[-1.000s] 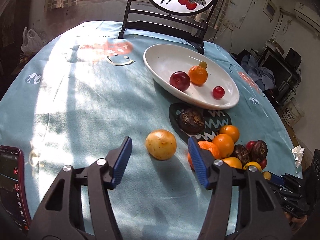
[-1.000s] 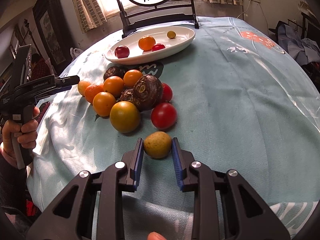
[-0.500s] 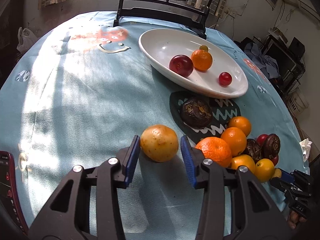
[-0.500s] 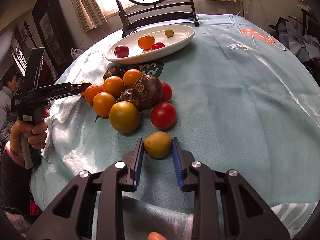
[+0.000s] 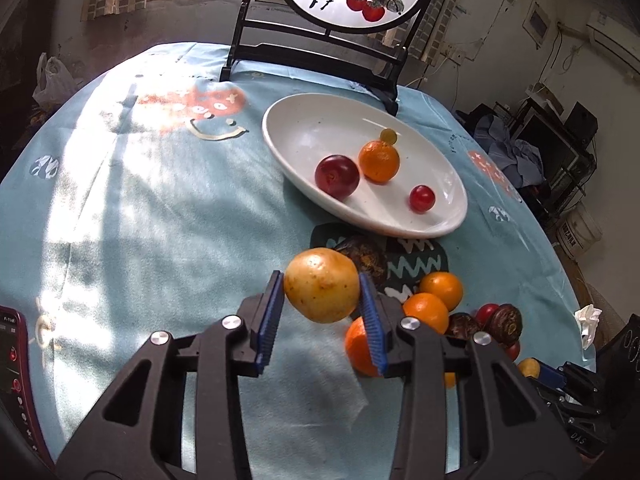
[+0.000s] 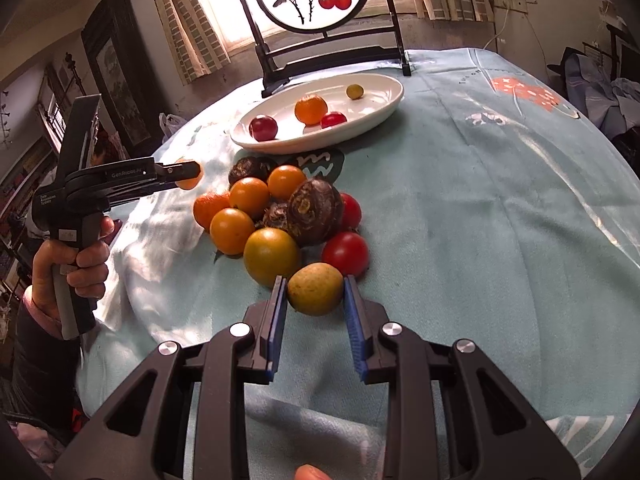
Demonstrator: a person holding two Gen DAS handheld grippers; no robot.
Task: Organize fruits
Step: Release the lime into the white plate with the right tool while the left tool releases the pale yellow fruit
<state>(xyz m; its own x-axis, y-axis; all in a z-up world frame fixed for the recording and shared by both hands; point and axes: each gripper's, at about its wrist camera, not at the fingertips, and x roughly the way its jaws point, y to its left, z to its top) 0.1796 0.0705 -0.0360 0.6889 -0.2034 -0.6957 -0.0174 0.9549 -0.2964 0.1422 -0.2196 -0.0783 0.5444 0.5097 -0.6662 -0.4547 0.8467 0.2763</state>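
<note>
A: What is changed since a second ago?

B: The left gripper (image 5: 322, 304), which stood wide open around the yellow-brown fruit (image 5: 322, 285), is now closed on it; the blue ribbed fingers (image 5: 270, 314) are pressed against both flanks. The fruit appears lifted clear of the bench (image 5: 140, 220), though that is judged, not certain. The right gripper (image 6: 315, 308) is unchanged: a smaller yellow fruit (image 6: 315, 294) is clamped between its fingers, low against the cloth beside the fruit pile (image 6: 280, 216).

A: And what is meant for the task?

B: Both pickups are judged secured, so carrying to the white dish (image 5: 304, 128) is likely next. Four fruits are already held in it.

A: How are the materials described?

B: The left fruit is rounded, matt and speckled; firm skin is suggested. The dish is a glossy, shallow oval, so rolling can be expected. The bench is covered by a soft, wrinkled blue cloth. The pile is made up of smooth oranges, shiny red tomatoes and rough, dark, wrinkled fruits.
</note>
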